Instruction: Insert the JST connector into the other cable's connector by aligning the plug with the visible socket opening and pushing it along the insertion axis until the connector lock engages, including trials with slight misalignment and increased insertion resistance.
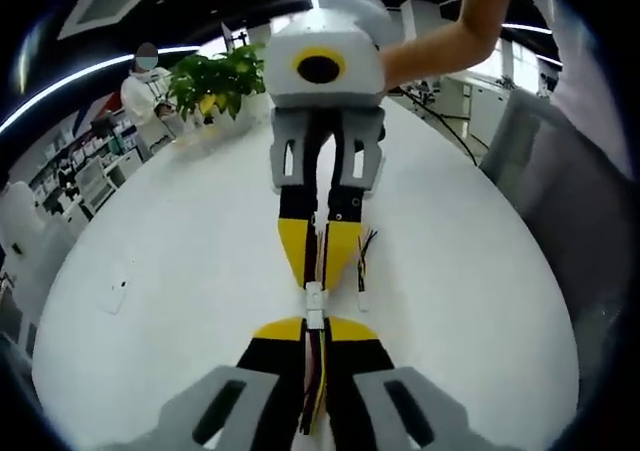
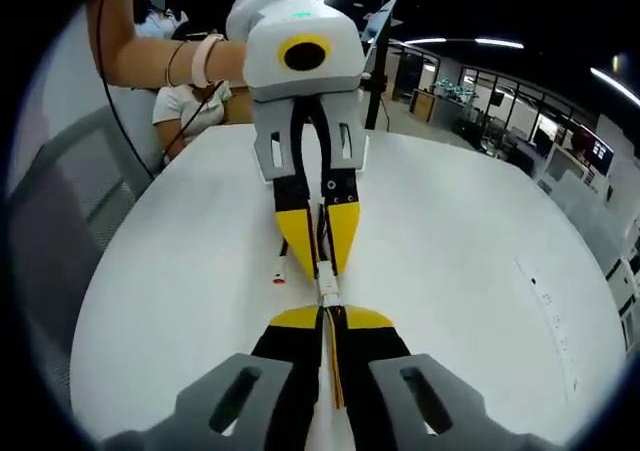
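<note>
jst connector (image 1: 315, 306) white, joined between clenched left gripper (image 1: 314, 333) and right gripper (image 2: 328, 316), no legible writing

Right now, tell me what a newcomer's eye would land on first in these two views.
The two yellow-tipped grippers meeting nose to nose over the white table: the left gripper and right gripper, each shut on a cable. Between the tips sits the small white connector, also at centre in the right gripper view. A spare cable lies on the table beside them, and a plant stands at the far edge.
</note>
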The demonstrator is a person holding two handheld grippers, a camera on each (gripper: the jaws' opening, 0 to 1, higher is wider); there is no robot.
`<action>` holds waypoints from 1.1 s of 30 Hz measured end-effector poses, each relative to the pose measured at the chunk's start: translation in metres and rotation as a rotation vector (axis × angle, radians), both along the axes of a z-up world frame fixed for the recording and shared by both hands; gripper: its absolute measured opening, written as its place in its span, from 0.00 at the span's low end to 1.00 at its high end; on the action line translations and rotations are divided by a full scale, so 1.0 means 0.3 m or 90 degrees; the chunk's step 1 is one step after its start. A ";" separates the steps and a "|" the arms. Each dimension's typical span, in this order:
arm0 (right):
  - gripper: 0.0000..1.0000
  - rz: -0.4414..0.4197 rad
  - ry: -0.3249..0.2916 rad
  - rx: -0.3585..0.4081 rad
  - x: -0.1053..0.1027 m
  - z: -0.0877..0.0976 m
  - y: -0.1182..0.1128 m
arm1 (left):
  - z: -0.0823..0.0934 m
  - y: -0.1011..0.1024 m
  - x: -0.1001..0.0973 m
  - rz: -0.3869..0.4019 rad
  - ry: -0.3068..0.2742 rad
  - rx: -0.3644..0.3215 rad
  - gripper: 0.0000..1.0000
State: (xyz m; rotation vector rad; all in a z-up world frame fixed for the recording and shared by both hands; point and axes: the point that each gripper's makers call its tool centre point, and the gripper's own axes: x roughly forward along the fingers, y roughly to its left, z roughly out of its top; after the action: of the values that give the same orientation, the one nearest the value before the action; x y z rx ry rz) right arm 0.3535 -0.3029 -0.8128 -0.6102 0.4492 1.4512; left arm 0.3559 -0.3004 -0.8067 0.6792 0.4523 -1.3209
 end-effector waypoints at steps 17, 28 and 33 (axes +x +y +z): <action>0.02 -0.009 0.008 0.022 0.023 0.006 0.019 | -0.013 0.011 0.029 -0.001 -0.001 0.015 0.00; 0.03 -0.029 0.006 0.026 0.075 -0.032 0.024 | -0.052 0.013 0.082 0.005 0.002 0.025 0.00; 0.03 -0.025 0.008 0.016 0.071 -0.058 0.028 | -0.076 0.015 0.075 0.004 0.015 0.034 0.00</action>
State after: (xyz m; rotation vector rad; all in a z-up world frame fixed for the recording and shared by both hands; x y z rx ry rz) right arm 0.3749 -0.2945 -0.8302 -0.5695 0.4499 1.4218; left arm 0.3785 -0.2959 -0.8295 0.7068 0.5092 -1.3161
